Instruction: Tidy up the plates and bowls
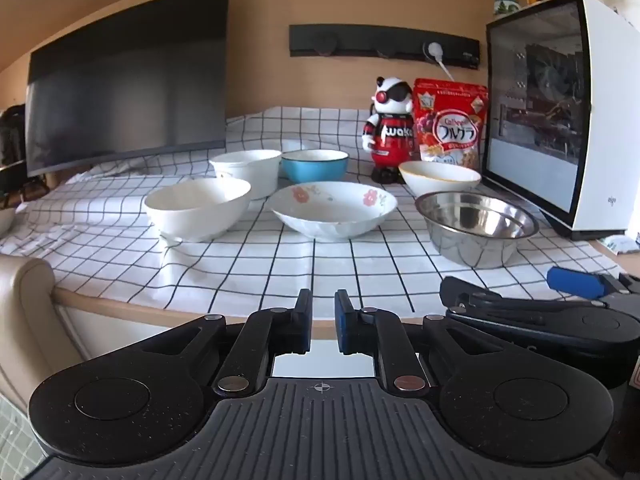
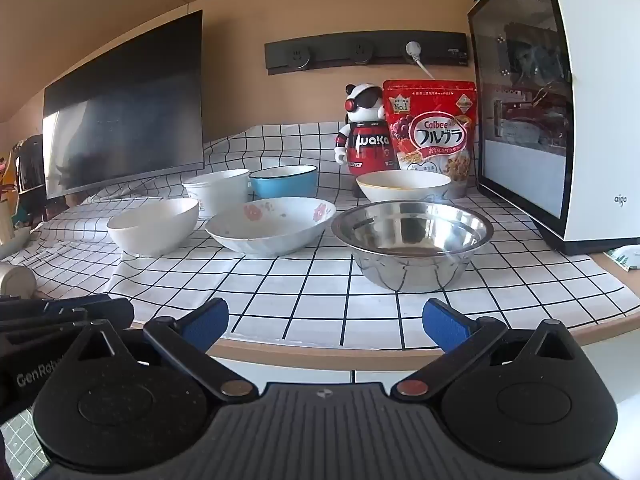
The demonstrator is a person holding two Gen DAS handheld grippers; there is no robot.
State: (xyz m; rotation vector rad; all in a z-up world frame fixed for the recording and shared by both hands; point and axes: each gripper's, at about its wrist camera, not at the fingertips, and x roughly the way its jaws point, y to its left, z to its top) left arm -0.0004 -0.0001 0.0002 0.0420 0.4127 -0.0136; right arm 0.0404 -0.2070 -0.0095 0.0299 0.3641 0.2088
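Several bowls stand on the checked tablecloth (image 1: 280,264). In front are a white bowl (image 1: 198,208), a flowered shallow bowl (image 1: 332,210) and a steel bowl (image 1: 476,226). Behind them sit a white tub (image 1: 248,172), a blue bowl (image 1: 315,166) and a white bowl with a yellow rim (image 1: 439,176). My left gripper (image 1: 323,320) hangs shut and empty at the table's front edge. My right gripper (image 2: 326,322) is open and empty, short of the steel bowl (image 2: 412,242) and the flowered bowl (image 2: 270,226).
A dark monitor (image 1: 128,92) leans at the back left. A white computer case (image 1: 560,120) stands on the right. A panda figure (image 1: 390,128) and a red cereal bag (image 1: 450,124) stand behind the bowls. A beige chair back (image 1: 28,320) is at lower left.
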